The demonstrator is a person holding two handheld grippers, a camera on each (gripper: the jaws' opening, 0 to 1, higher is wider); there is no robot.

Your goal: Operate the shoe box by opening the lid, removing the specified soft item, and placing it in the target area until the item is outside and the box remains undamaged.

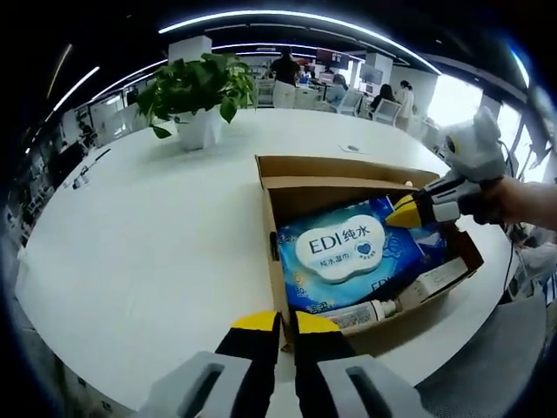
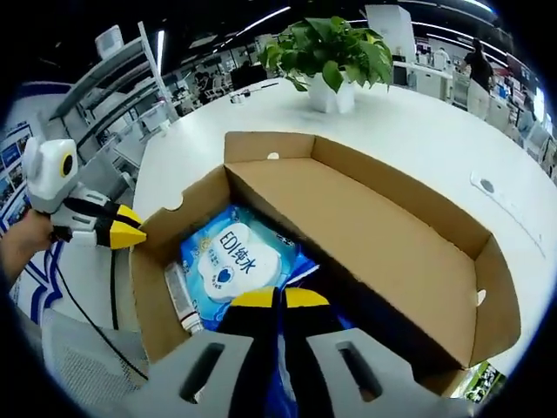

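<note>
Left gripper [image 1: 283, 324]: yellow tips side by side, thin dark gap between them, nothing held. It sits just outside the near wall of the shoe box [image 1: 277, 261]; can't tell if it touches the cardboard. In the right gripper view it comes in from the left, tips together [image 2: 130, 228] just beside the box's outer wall.

Right gripper [image 2: 278, 298]: yellow tips together, low over the box interior, directly above the blue wet-wipes pack [image 2: 228, 257]. Contact with the pack can't be confirmed. In the left gripper view it enters from the right, held by a hand [image 1: 513, 202], tip [image 1: 405, 212] over the pack's far corner.

Shoe box: brown cardboard, lid already folded back, top open. Walls look intact.

Soft item = wet-wipes pack, blue with a white cloud label reading "EDI", lying flat inside the box. A white tube [image 1: 370, 312] lies along the box wall beside it.

Box stands on a white round table [image 1: 157, 252]. Farther back on the table: potted green plant [image 1: 196, 91] in a white pot. Beyond that, open office with desks and people [image 1: 285, 74].
</note>
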